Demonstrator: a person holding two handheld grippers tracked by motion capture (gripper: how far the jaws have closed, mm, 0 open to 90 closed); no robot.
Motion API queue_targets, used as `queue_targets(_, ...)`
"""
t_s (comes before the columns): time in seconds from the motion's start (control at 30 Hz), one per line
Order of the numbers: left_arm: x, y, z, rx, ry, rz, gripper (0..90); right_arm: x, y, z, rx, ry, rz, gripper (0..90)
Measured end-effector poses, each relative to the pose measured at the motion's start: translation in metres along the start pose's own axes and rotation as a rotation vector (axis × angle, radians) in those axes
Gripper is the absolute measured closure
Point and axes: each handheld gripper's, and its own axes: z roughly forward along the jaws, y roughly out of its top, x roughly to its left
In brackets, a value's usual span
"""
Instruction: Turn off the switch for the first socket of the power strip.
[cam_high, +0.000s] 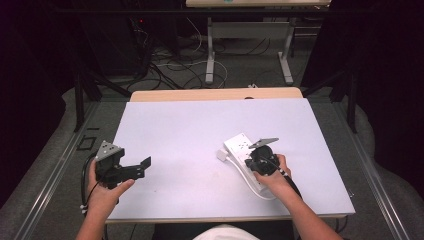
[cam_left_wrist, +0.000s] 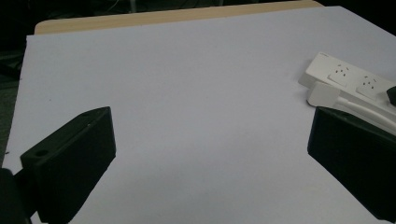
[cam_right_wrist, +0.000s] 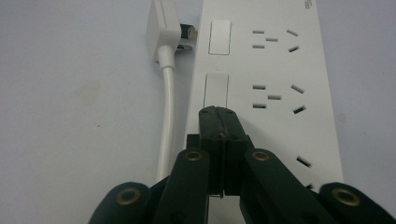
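We keep the right gripper (cam_right_wrist: 219, 116) with its jaws fully closed on nothing, so that the joined tips form one narrow point suited to pressing a rocker switch (cam_right_wrist: 216, 91). The tips rest at the near end of that switch on the white power strip (cam_right_wrist: 275, 70); whether they already press on it we cannot tell. The strip lies flat on the table (cam_high: 190, 135), directly under and ahead of this gripper, its length running away from the jaws. Its own plug (cam_right_wrist: 161, 30) lies loose just left of the strip's far end, with the cable (cam_right_wrist: 167, 121) trailing back beside the jaws. We hold the left gripper (cam_high: 131, 169) wide open, empty, well clear to the side; the strip sits beyond its right jaw.
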Motion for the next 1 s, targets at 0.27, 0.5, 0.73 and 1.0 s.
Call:
queue_targets(0.27,-0.0008,-0.0001,0.0006,0.004,-0.001,-0.001,0.7,-0.0009,-0.0007,0.0027,0.006,0.0,-0.007,90.0)
queue_targets(0.5,0.0004,-0.0001,-0.0001,0.001,0.001,-0.001,0.7,-0.0004,-0.0002,0.0032,0.006,-0.005,-0.014,90.0)
queue_targets(0.73,0.0002,-0.0001,0.0001,0.004,0.0,0.0,0.7,0.0,-0.0005,0.0028,0.005,-0.005,-0.013,90.0)
queue_targets(1.0,0.0002,-0.0003,0.0002,0.002,0.001,0.001,0.7,0.0003,-0.0007,0.0028,0.003,-0.006,-0.015,90.0)
